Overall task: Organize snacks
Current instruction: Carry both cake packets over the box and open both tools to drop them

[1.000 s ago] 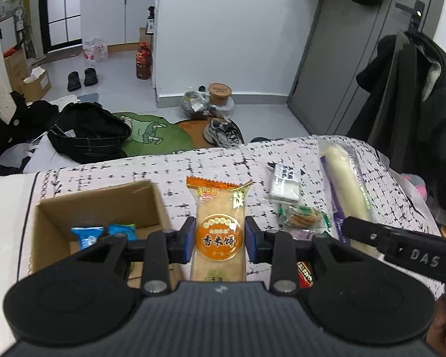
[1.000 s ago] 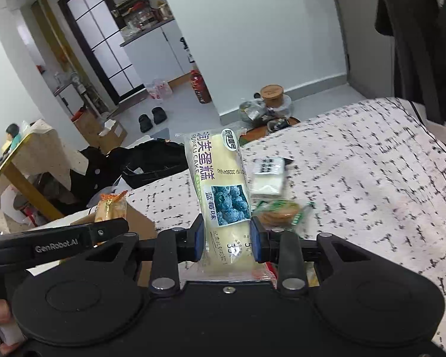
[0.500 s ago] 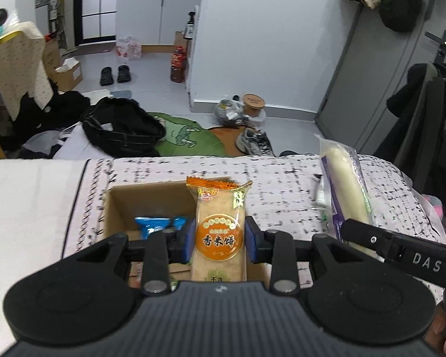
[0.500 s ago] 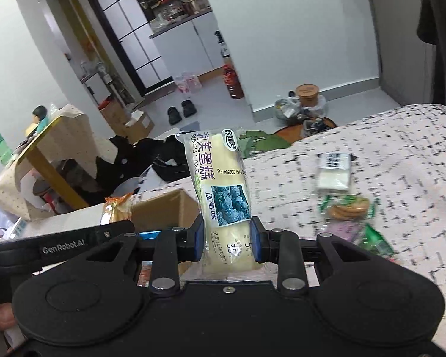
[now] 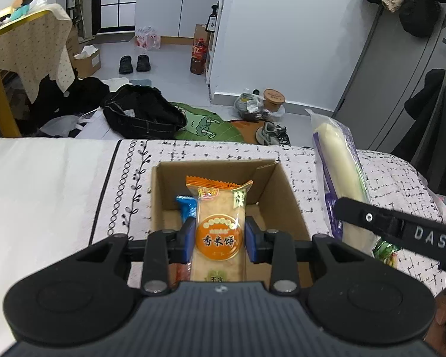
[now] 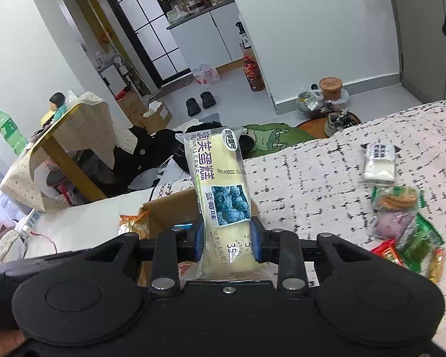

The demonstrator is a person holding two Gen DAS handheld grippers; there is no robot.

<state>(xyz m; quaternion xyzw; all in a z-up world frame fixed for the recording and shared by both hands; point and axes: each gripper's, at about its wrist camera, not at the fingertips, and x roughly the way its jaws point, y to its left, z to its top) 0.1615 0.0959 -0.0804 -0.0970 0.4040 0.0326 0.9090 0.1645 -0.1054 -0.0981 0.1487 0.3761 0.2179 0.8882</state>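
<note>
Your left hand-held gripper (image 5: 220,239) clamps one orange rice-cracker packet (image 5: 219,232), labelled 香米饼, over the cardboard box (image 5: 285,190). Your right hand-held gripper (image 6: 227,239) clamps one blueberry cake (image 6: 220,190), marked "RUNFU CAKE", right of the box.

Left wrist view: rides on the left gripper (image 5: 220,238), looking forward and steeply down into the cardboard box (image 5: 285,196) close beneath, room floor beyond.
Right wrist view: rides on the right gripper (image 6: 226,239), tilted down less steeply, facing across the patterned cloth (image 6: 327,178) toward the kitchen doorway.
Nearness: both very close, each gripper body filling the lower part of its view.
Shared by the 2 views: the box (image 6: 166,208), the cloth (image 5: 395,175), the black slippers (image 5: 133,64) (image 6: 199,103), the green rug (image 5: 205,123) (image 6: 276,134).
</note>
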